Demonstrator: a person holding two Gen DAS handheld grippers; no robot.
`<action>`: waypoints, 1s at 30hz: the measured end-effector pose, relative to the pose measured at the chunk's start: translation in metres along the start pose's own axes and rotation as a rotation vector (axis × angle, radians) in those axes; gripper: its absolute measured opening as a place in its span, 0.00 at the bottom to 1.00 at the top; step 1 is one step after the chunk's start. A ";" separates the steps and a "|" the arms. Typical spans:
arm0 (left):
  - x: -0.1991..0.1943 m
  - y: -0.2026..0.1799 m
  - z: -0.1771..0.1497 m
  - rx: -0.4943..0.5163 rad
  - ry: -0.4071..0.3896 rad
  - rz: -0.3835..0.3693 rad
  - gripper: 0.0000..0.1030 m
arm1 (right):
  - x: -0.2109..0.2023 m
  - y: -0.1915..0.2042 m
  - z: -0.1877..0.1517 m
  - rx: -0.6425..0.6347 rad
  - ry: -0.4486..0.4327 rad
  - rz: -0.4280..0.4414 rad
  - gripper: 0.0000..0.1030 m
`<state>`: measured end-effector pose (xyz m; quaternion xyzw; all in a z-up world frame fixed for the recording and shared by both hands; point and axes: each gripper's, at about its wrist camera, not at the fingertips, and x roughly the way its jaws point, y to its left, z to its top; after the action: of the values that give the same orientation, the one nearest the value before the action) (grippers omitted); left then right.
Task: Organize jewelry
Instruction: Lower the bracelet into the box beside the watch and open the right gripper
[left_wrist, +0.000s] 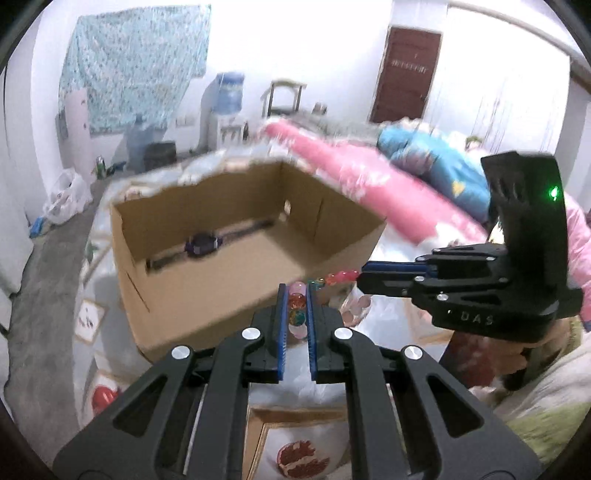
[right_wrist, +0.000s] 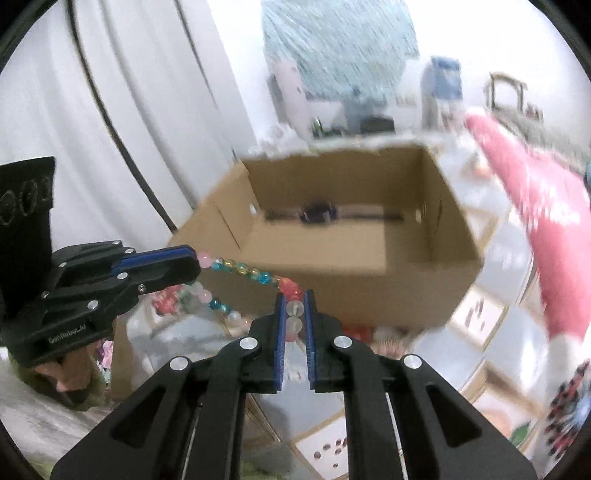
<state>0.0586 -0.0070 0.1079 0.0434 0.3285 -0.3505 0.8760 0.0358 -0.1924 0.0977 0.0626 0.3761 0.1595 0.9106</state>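
While both grippers pinch it, the bead string hangs in the air between them, just short of the near wall of the cardboard box. The left gripper is clenched on a few beads lined up between its blue pads, and the right gripper is clamped the same way on clear and red beads at the other end. Between the two sets of fingertips the strand runs roughly level, its long axis crossing in front of the box, with a second run of beads sagging in a loop below.

My judgement is that this is light and limp: round glassy beads on a cord, likely slippery and prone to roll out of a shallow pinch, so holding several beads deep between the pads, as now, seems right. Pulling the ends hard apart could strain the cord.

Beyond the fingertips, a watch lies on the box floor against the far wall.
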 end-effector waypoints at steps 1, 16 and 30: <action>-0.009 0.001 0.008 0.003 -0.030 0.000 0.08 | -0.004 0.004 0.008 -0.027 -0.026 0.005 0.09; 0.070 0.079 0.054 -0.037 0.118 0.224 0.08 | 0.162 -0.018 0.107 0.048 0.306 0.151 0.09; 0.075 0.090 0.040 -0.082 0.160 0.300 0.45 | 0.166 -0.041 0.106 0.159 0.318 0.185 0.11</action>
<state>0.1789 0.0049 0.0802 0.0839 0.4009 -0.1976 0.8906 0.2311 -0.1745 0.0524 0.1426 0.5191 0.2199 0.8135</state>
